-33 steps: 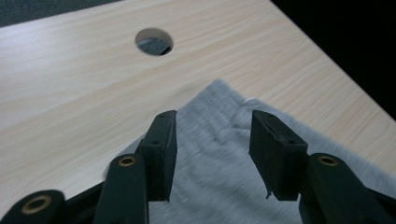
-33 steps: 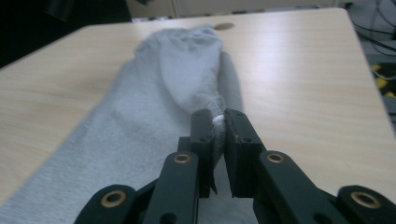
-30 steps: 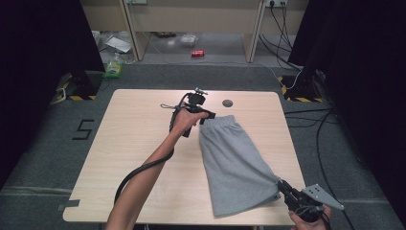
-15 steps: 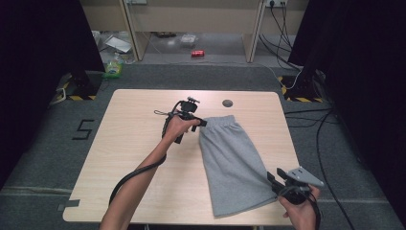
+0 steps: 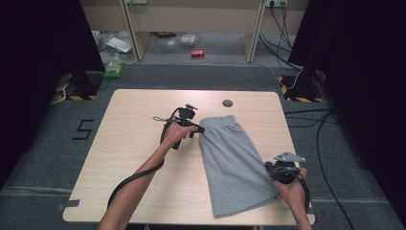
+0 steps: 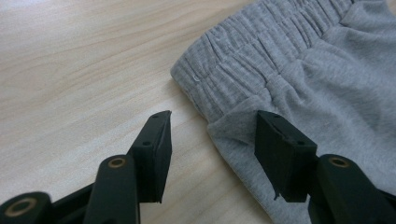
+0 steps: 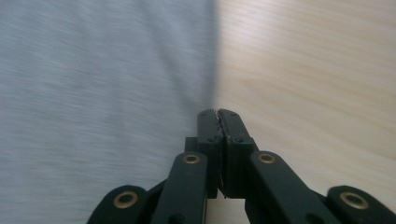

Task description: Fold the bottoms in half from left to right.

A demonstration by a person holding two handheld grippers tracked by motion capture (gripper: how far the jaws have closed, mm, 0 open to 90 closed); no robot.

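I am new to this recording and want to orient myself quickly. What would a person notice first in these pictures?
The eye goes first to the grey shorts lying flat on the right half of the wooden table, waistband toward the far edge. The left gripper is at the waistband's left corner, its jaws open with the cloth edge between them. The right gripper, jaws closed and empty, is at the shorts' right edge near the hem.
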